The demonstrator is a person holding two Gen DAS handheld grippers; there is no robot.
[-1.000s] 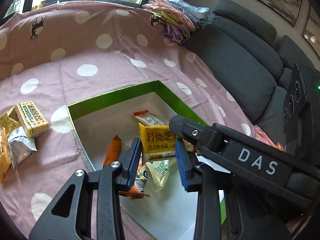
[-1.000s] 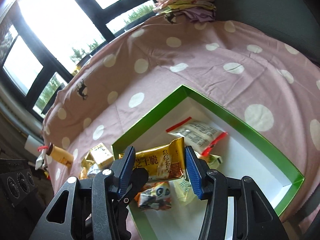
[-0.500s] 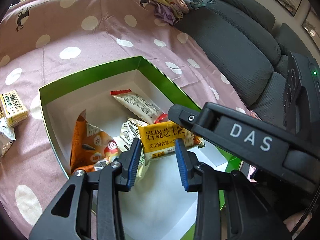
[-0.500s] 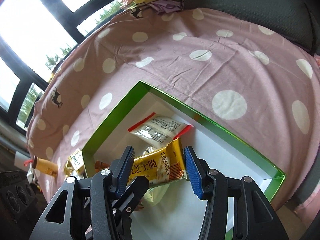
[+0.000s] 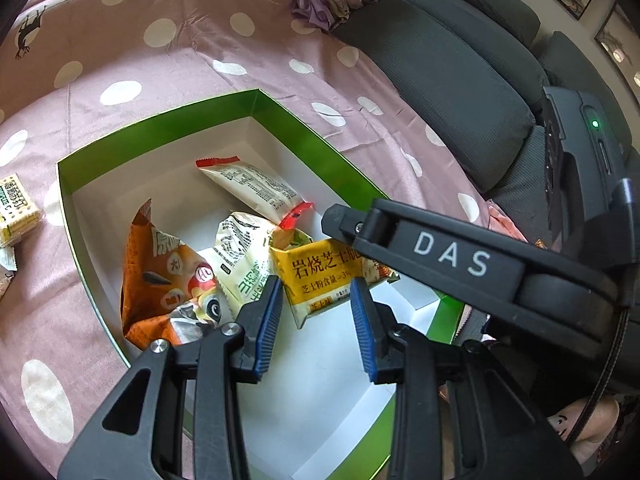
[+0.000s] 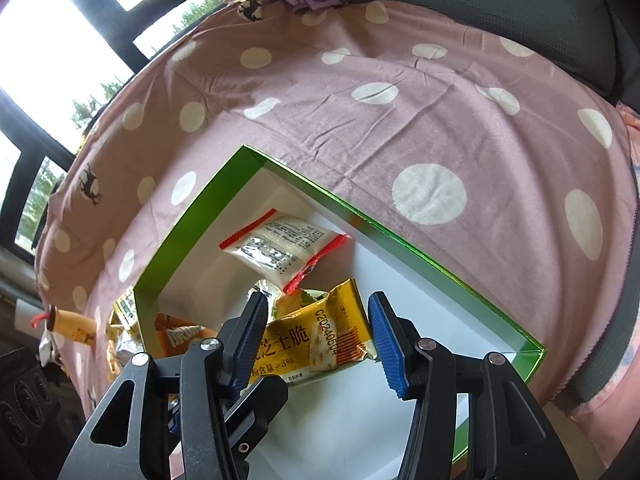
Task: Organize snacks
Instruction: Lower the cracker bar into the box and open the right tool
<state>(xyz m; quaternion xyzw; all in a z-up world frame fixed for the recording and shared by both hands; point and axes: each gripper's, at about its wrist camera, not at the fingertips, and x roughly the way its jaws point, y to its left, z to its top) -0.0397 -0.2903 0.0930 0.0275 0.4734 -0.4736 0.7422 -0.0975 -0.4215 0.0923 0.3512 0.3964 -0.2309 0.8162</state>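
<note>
Both grippers had dropped closer over the green box [image 5: 256, 100], where the left wrist view showed the left gripper [image 5: 316, 320] spread just short of the yellow snack packet [image 5: 320, 276], while the right wrist view showed the right gripper [image 6: 320, 330] spread around it.

A dark grey sofa [image 5: 460, 68] backs the pink dotted cloth [image 6: 400, 120]; bright windows [image 6: 60, 52] beyond, perhaps overexposed.

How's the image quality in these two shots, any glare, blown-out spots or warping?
Right wrist view: the windows are blown out to white, and the green box rim shows a small glare spot. Left wrist view: even light, print on the yellow packet sharp. Both views bend straight edges, with dark fisheye corners.
</note>
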